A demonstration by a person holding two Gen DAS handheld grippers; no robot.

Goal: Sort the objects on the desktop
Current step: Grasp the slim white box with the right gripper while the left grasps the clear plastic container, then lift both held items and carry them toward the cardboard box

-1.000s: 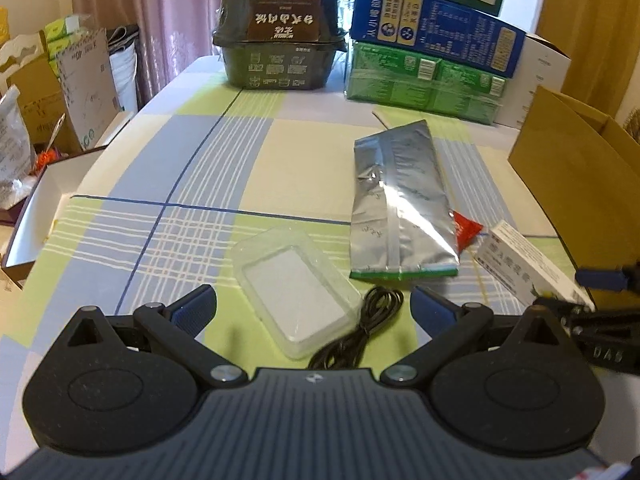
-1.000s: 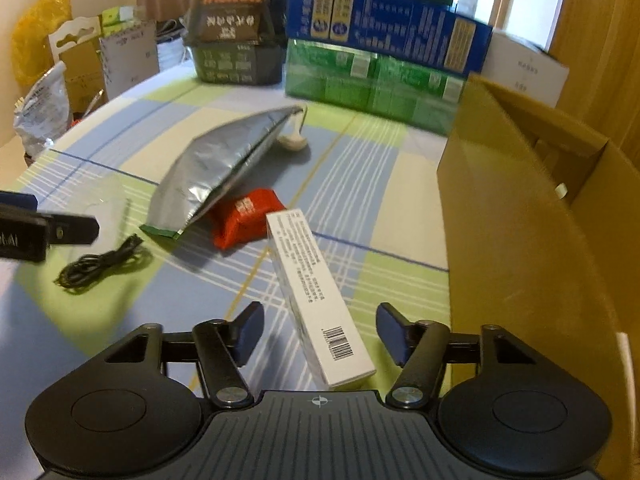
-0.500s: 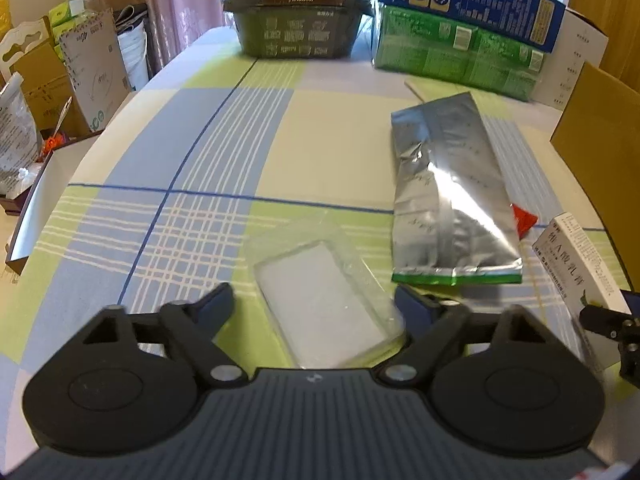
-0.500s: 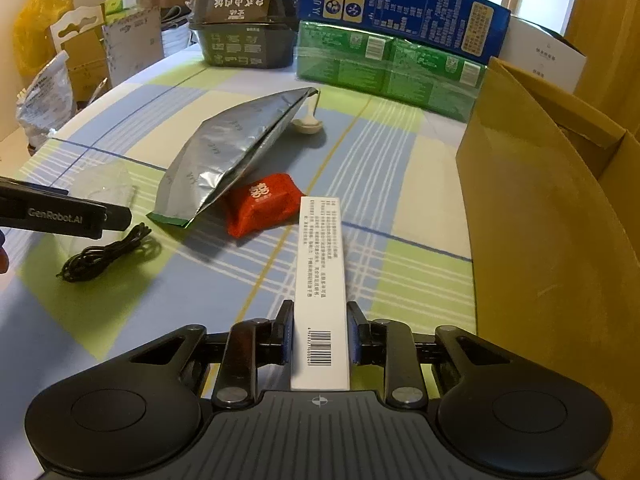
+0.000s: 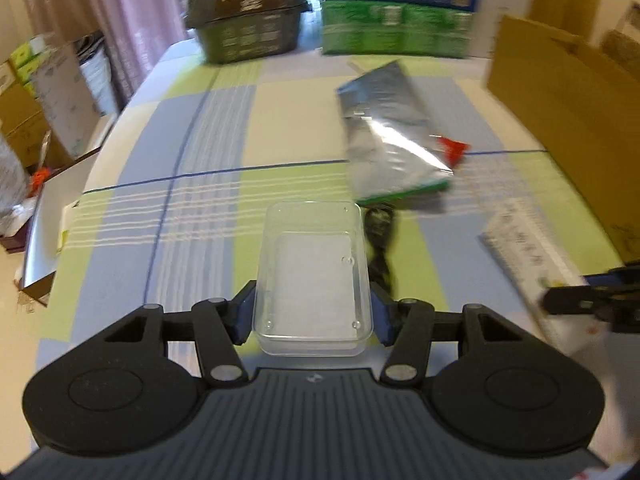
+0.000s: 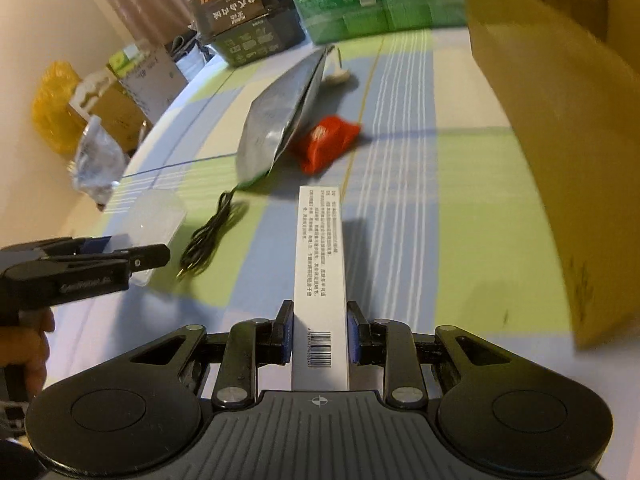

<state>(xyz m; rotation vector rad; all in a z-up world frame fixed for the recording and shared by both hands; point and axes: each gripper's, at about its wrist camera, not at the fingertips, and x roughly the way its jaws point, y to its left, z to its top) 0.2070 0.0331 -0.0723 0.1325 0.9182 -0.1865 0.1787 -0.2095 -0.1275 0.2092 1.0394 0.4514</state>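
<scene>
1. 2 grippers each hold 1 thing. The left gripper (image 5: pixel 312 316) pinches a clear plastic box (image 5: pixel 314 276) by its 2 long sides, at the near end. The right gripper (image 6: pixel 319 338) pinches a long white box (image 6: pixel 320 280) at the barcode end.
2. I think the clear plastic box is light, thin and a bit bendy. It looks smooth, so it could slip. A soft squeeze on the side walls near the rim seems best.
3. I think the long white box is light card. It is stiff along its length, but a hard squeeze could dent it. Held at 1 end, the far end may droop.
4. Both boxes are over the checked tablecloth (image 5: pixel 280 120), near its front edge. I cannot tell if they are lifted clear of it.
5. The left gripper points straight ahead and sits low and flat. A hand (image 6: pixel 24 344) holds its handle.
6. The right gripper points forward too, tilted a little, with the big brown cardboard box (image 6: pixel 560 140) close on its right. That looks like where the things may go.
7. A black cable (image 6: pixel 212 232), a silver bag (image 6: pixel 280 120) and a red packet (image 6: pixel 326 142) lie on the cloth.
</scene>
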